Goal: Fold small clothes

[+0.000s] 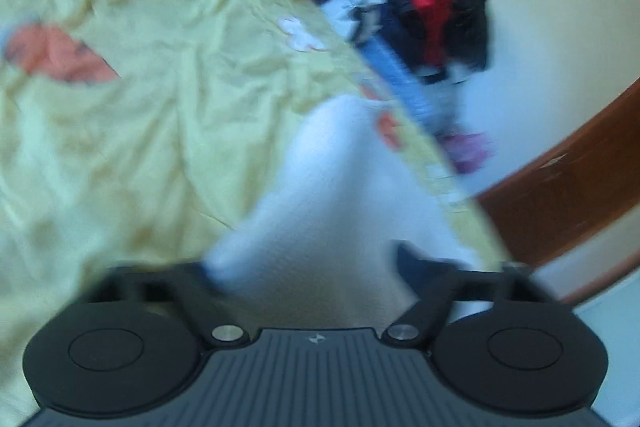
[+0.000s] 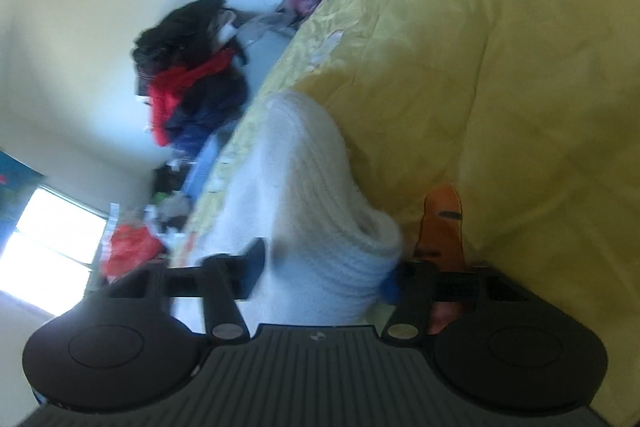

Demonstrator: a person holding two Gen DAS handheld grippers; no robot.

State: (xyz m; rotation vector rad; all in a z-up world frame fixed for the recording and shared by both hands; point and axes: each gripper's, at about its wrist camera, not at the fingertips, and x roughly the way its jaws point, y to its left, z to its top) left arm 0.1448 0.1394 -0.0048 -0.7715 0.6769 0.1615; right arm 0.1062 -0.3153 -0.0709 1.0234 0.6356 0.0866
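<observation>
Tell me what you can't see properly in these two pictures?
- Left wrist view: motion blur hides what the fluffy white knitted garment is, and it covers the left gripper's fingertips.
- Right wrist view: the same garment fills the right gripper; whether it is clamped is unclear.
- Both views: the dark and red clothes pile is too blurred to sort.

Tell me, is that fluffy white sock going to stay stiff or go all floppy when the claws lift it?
Probably floppy: the white sock is soft ribbed knit and already bends over between the right claw fingers. It looks light, since it bunches loosely in the left claw too. It likely won't slip, as the fuzzy knit should catch on the pads.
</observation>
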